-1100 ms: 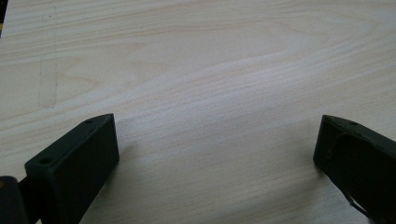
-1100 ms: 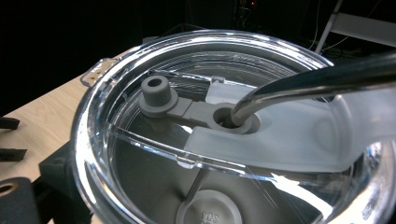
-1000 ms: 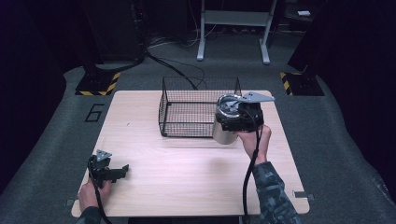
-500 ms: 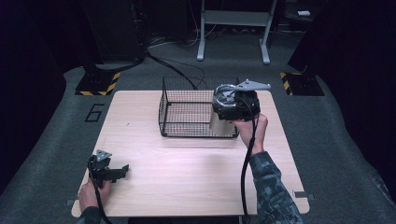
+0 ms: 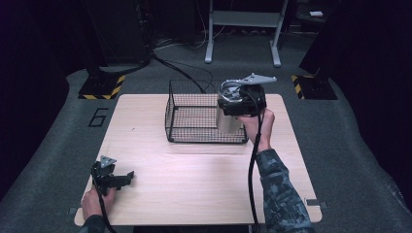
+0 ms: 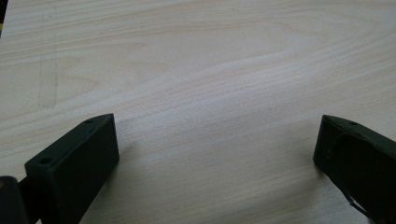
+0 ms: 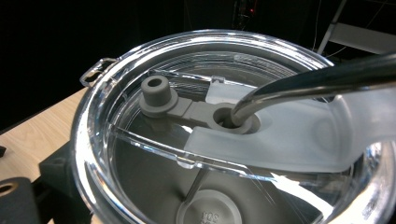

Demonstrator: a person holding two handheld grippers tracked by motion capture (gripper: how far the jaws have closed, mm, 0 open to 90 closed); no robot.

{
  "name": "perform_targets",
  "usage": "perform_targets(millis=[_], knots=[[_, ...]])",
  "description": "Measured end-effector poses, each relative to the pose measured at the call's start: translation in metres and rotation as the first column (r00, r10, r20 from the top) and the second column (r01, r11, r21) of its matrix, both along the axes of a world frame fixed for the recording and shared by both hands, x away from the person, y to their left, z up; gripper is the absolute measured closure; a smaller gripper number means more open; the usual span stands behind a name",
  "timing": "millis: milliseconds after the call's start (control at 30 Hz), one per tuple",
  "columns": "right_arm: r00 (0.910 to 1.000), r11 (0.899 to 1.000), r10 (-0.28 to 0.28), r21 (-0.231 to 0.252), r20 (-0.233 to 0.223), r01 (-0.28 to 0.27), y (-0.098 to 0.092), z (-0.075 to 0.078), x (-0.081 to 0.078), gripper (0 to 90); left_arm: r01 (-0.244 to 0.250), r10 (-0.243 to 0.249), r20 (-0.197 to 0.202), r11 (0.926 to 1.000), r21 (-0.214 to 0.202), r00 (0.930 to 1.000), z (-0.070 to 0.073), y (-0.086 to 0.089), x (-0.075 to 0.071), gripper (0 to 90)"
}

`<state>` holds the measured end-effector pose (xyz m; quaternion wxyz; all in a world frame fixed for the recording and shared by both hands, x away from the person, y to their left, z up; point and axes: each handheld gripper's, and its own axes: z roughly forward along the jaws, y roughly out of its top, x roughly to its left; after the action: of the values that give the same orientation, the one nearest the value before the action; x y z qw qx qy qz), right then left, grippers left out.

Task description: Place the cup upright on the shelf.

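I've got the tumbler (image 5: 230,119) clamped in my right gripper (image 5: 238,104), lifted at the basket's (image 5: 194,131) 3 o'clock corner. Steel, slick, top-heavy with lid (image 7: 224,126) and straw (image 7: 303,81): grip the body. Left gripper (image 5: 127,175) rests open.

Left gripper (image 5: 127,175) lies low at the table's (image 5: 194,194) front-left corner, held by the left hand (image 5: 94,204), jaws wide apart and pointing right. Right gripper (image 5: 238,99) is raised near the back edge, right of centre, gripped from below by the right hand (image 5: 257,127); the sleeved forearm (image 5: 279,194) rises from the front edge. Its jaw spacing cannot be told.
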<state>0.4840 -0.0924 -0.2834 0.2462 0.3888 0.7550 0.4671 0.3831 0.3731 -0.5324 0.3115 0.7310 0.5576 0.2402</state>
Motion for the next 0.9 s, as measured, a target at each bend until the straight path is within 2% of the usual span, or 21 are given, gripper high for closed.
perform_targets(millis=[367, 433, 533, 667, 733, 900], knots=[[1.0000, 1.000, 0.008, -0.010, 0.001, -0.008, 0.012, 0.008, 0.014, 3.7, -0.006, 0.006, -0.002, 0.9999, -0.012, 1.0000, 0.000, -0.001, 0.000, 0.0], [0.9999, 1.000, 0.007, -0.006, -0.008, -0.007, 0.014, 0.008, 0.018, 3.7, -0.006, 0.006, -0.002, 0.9999, -0.012, 1.0000, 0.000, -0.001, 0.000, 0.0], [0.9999, 1.000, 0.011, -0.029, 0.001, -0.011, 0.017, 0.009, 0.026, 3.7, -0.005, 0.005, -0.002, 0.9999, -0.010, 1.0000, 0.000, -0.001, 0.000, 0.0], [0.9999, 1.000, 0.004, -0.006, -0.011, -0.004, 0.025, 0.009, 0.036, 3.7, -0.007, 0.007, -0.002, 0.9999, -0.012, 1.0000, 0.000, -0.001, 0.000, 0.0], [0.9999, 1.000, 0.007, -0.017, -0.010, -0.008, 0.030, 0.009, 0.041, 3.7, 0.001, -0.001, -0.013, 0.9999, -0.011, 0.9999, 0.001, 0.000, 0.000, 0.0], [0.9997, 1.000, 0.015, -0.026, -0.019, -0.015, 0.041, 0.007, 0.053, 3.7, -0.009, 0.009, 0.003, 0.9999, -0.012, 1.0000, -0.001, -0.001, 0.000, 0.0]])
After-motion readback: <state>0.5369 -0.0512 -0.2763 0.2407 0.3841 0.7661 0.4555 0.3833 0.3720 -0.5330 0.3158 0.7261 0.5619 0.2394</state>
